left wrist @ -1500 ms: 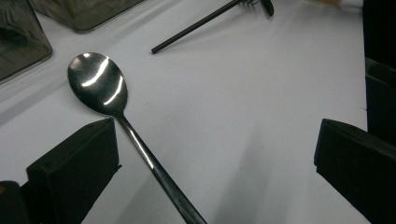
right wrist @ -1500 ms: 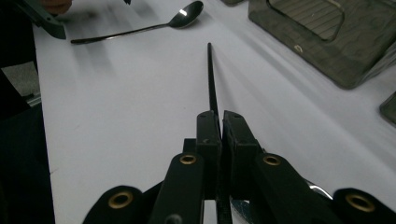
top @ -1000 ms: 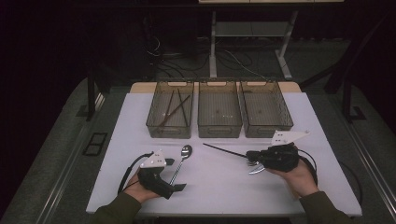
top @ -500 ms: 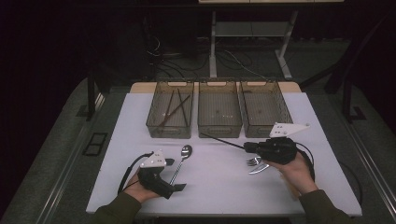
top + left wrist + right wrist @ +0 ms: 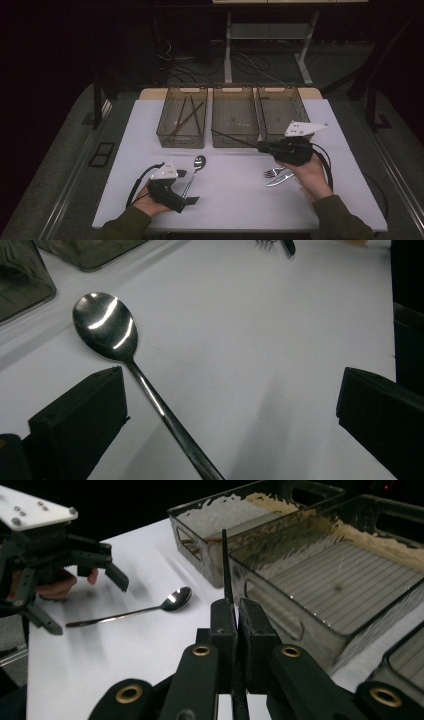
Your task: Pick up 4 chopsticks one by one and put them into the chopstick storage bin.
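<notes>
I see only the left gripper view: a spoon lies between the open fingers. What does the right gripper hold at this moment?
Observer: The right gripper is shut on a thin dark chopstick, which points toward the bins.
Operator: Is any bin already with chopsticks inside?
Observer: Yes, the left bin holds a few dark chopsticks.
Operator: And the other two bins?
Observer: The middle bin and the right bin look empty of cutlery, as far as the high view shows.
</notes>
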### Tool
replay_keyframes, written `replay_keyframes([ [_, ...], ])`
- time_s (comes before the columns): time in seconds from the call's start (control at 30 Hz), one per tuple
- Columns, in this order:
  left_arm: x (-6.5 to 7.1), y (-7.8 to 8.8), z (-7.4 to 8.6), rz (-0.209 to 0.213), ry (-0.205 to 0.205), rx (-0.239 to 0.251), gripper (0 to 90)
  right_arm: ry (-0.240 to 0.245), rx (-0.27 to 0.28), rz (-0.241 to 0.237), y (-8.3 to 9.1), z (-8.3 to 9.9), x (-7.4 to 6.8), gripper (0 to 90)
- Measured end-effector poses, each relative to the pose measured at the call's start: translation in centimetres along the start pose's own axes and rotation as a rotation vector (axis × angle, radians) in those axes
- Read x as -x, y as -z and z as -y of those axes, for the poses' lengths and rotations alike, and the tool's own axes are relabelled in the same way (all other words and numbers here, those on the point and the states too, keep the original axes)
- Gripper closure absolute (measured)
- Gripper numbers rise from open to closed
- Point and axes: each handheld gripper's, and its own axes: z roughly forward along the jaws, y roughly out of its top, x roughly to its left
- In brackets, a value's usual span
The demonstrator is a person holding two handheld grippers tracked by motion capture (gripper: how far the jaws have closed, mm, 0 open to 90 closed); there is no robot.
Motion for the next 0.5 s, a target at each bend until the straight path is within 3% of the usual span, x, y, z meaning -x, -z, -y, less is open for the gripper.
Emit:
replay_keyframes([
  [0.5, 0.1, 0.0, 0.0, 0.001, 0.008, 0.007, 0.0, -0.004, 0.028, 0.063, -3.5, -3.4, 0.3, 85.7],
])
